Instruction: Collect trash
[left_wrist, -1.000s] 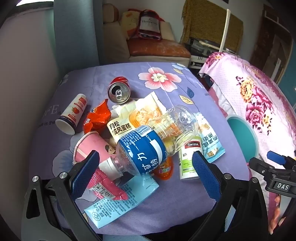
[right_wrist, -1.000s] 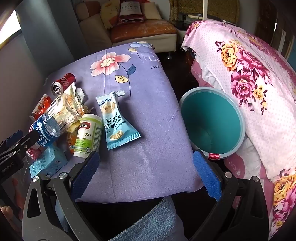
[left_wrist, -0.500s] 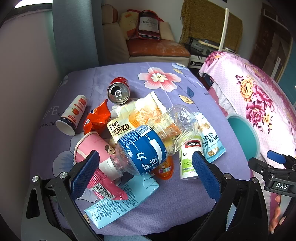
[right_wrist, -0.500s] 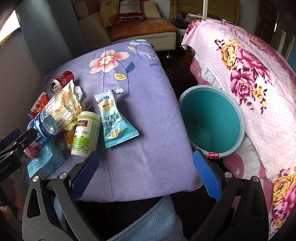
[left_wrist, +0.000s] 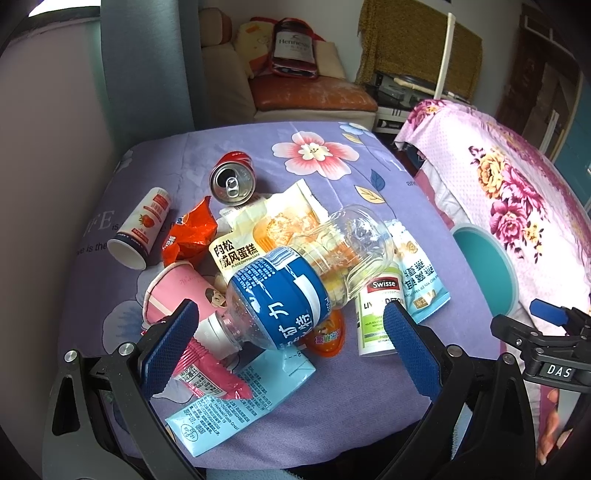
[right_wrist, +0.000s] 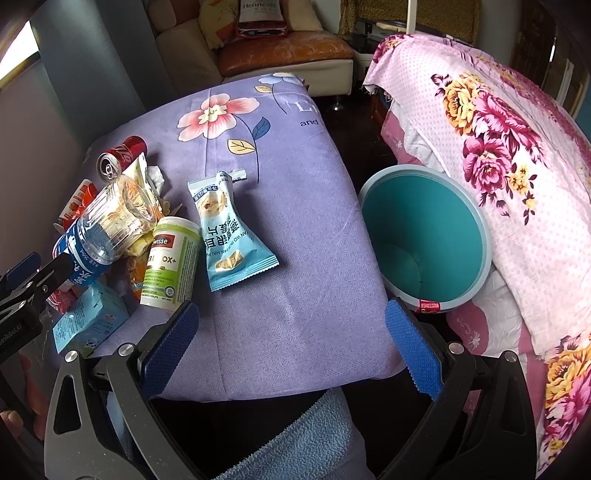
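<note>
Left tool (left_wrist: 288, 347) wide open, empty, hovering at near edge of trash pile on purple-clothed surface (right_wrist: 295, 229). Clear plastic bottle (left_wrist: 295, 284) lies atop pile; soda can (left_wrist: 232, 181) at far side; green supplement jar (right_wrist: 171, 266) beside blue snack packet (right_wrist: 229, 240). Right tool (right_wrist: 291, 343) wide open, empty. Teal bin (right_wrist: 424, 236) just right of surface.

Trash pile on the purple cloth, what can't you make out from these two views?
- Pink paper cup: left view, lower part behind the left gripper's finger.
- Orange pouch: left view, mostly under the water bottle.
- Teal bin: right view, near rim cut by the gripper finger.
</note>
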